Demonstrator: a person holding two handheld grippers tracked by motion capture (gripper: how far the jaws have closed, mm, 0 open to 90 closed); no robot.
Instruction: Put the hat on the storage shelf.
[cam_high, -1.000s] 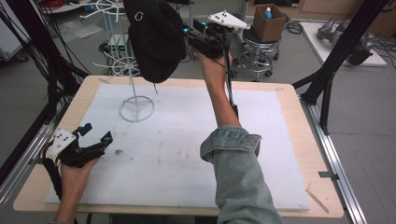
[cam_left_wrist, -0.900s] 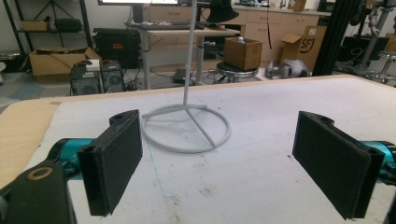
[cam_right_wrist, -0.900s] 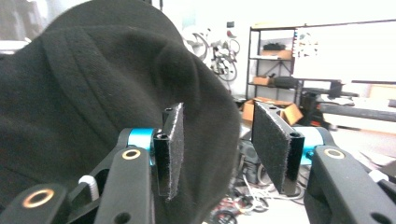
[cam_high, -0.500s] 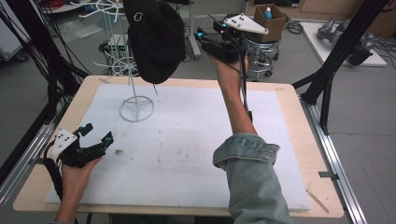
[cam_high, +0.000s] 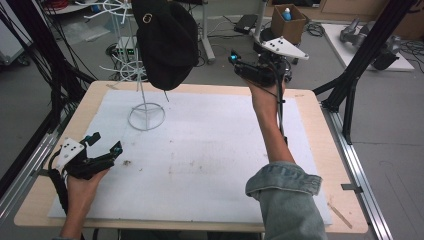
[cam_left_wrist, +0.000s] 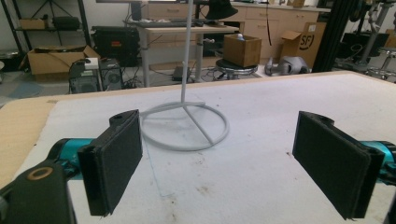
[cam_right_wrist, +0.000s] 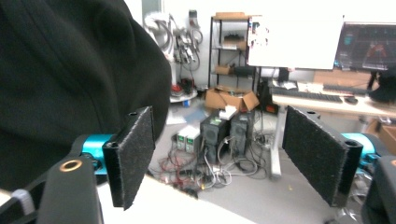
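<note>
Fingers (cam_right_wrist: 134, 156) of the right gripper (cam_high: 235, 59) stand wide apart with nothing between them, and they have just been opening; in the right gripper view the black cap (cam_right_wrist: 70, 70) bulks in the upper left of the frame, close beside the left-hand finger but outside the gap, and I cannot tell whether it brushes the pad. That cap (cam_high: 167, 42) hangs at the top centre of the high view, draped over the head of the white wire stand (cam_high: 146, 114), whose ring base sits on the white mat (cam_high: 210, 155) toward the upper left of the desk (cam_high: 320, 150). The right gripper is held up in the air just to the right of the cap, pointing toward it, with the denim sleeve (cam_high: 282, 190) trailing to the lower right. Judging from this, the cap has been hung and let go, so the step in hand looks like the release; the next move would call for drawing the right gripper clear sideways without snagging the fabric or tipping the light stand. The left gripper (cam_high: 102, 150) rests low at the lower left of the high view, its 2 fingers (cam_left_wrist: 114, 163) also spread open and empty, aimed across the mat at the stand's ring (cam_left_wrist: 184, 128).
</note>
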